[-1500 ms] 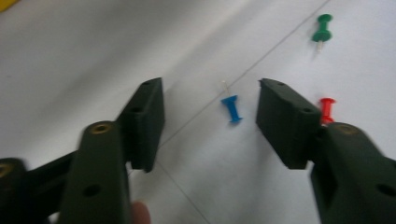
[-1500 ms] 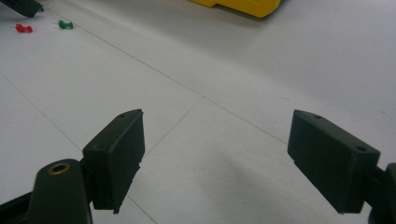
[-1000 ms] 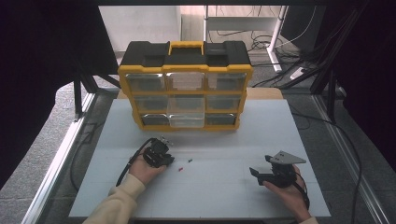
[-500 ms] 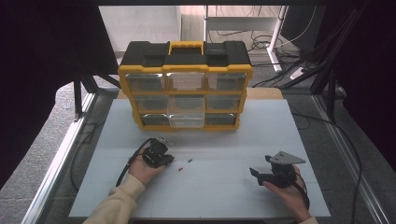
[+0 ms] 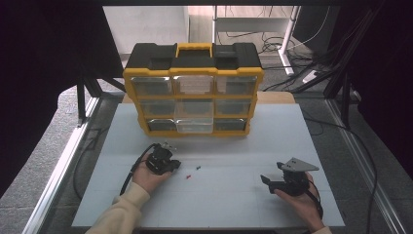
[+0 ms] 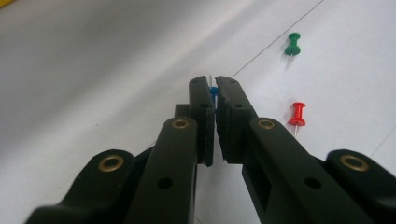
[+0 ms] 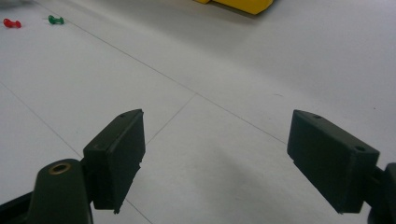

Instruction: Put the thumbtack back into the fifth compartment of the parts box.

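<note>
Little has been moved since the earlier frame. Left gripper is clamped on a blue pushpin, seemingly just above the table. Red pushpin and green pushpin are left beside it. Right gripper is held spread, well apart.

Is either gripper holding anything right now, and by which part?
The left gripper is shut on a blue pushpin, pinching its plastic head at the jaw tips, metal point sticking up. The right gripper is open and holds nothing.
</note>
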`<state>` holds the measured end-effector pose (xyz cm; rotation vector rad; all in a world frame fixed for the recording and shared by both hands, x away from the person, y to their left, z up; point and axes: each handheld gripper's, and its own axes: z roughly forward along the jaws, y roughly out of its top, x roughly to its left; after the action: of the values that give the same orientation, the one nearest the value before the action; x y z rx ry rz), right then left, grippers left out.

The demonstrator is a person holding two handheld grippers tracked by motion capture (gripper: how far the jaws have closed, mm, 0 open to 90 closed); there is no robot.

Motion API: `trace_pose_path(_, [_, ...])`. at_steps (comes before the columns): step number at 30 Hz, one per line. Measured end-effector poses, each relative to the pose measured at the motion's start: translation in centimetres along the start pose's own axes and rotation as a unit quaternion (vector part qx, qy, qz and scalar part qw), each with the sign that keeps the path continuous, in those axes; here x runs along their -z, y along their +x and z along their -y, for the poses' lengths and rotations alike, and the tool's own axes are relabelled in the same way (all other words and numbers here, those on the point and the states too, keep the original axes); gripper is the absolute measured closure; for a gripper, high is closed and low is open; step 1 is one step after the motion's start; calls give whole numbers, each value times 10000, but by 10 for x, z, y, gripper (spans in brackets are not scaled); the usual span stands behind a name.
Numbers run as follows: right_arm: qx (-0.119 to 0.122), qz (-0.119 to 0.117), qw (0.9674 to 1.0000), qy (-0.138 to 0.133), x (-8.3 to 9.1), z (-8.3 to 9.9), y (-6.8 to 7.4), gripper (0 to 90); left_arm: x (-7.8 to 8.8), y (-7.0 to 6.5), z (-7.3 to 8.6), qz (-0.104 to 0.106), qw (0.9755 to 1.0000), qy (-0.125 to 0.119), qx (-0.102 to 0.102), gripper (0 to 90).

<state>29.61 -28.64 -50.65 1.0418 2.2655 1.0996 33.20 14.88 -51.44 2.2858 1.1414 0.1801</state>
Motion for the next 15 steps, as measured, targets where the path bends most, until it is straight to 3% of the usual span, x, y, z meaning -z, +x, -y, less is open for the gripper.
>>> trace_pose_path(5, [-8,-9,10000,-4,0,0,-1,191,12,3,3,48,9995,-253,159,852])
trace_pose_path(15, [-16,7,10000,-2,0,0,-1,191,32,10,10,154,9977,-601,283,852])
